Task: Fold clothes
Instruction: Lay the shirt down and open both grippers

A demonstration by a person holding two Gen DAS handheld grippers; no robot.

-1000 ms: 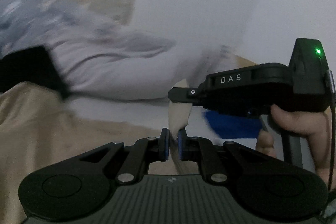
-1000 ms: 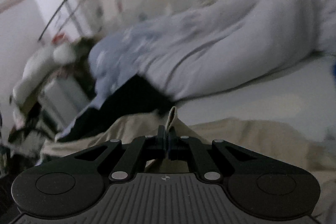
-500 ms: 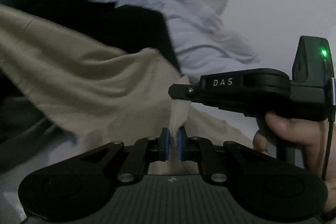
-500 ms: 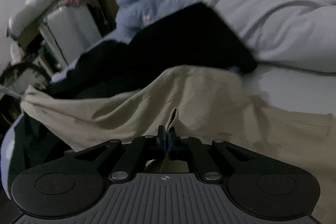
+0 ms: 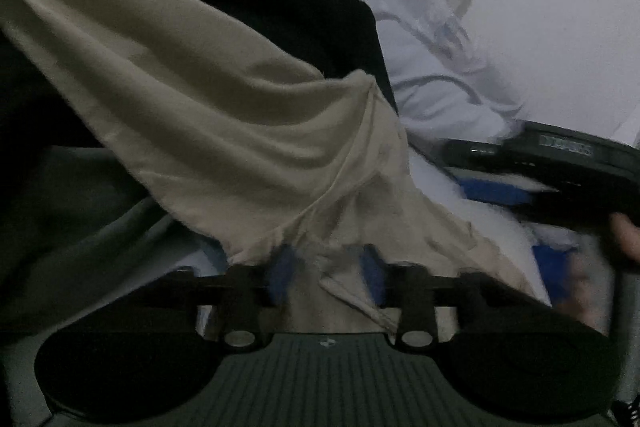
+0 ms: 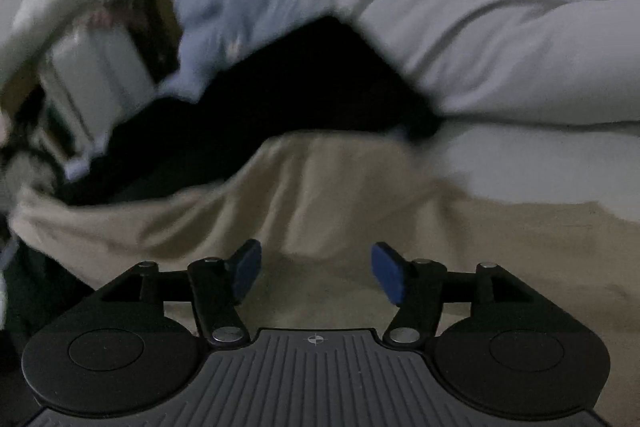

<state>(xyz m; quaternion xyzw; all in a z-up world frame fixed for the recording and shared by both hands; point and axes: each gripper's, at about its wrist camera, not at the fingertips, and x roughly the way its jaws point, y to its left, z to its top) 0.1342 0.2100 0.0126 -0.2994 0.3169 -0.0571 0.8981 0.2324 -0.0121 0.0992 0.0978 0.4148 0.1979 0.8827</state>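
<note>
Now both claws are letting go of the beige garment (image 5: 224,115) on the bed.
The left gripper (image 5: 328,273) is opening, its jaws parting wide with a hemmed edge lying loose between the pads, untouched; likely the fold is being laid down. The right gripper (image 6: 316,273) is opening too, nothing between its pads (image 6: 386,277), the cloth spreading flat just beyond them. A black garment (image 6: 304,99) is lying behind.

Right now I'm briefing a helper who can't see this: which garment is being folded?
Start at the pale bedding across the back, then the black garment below it. In front lies the beige garment, the only tan cloth.
</note>
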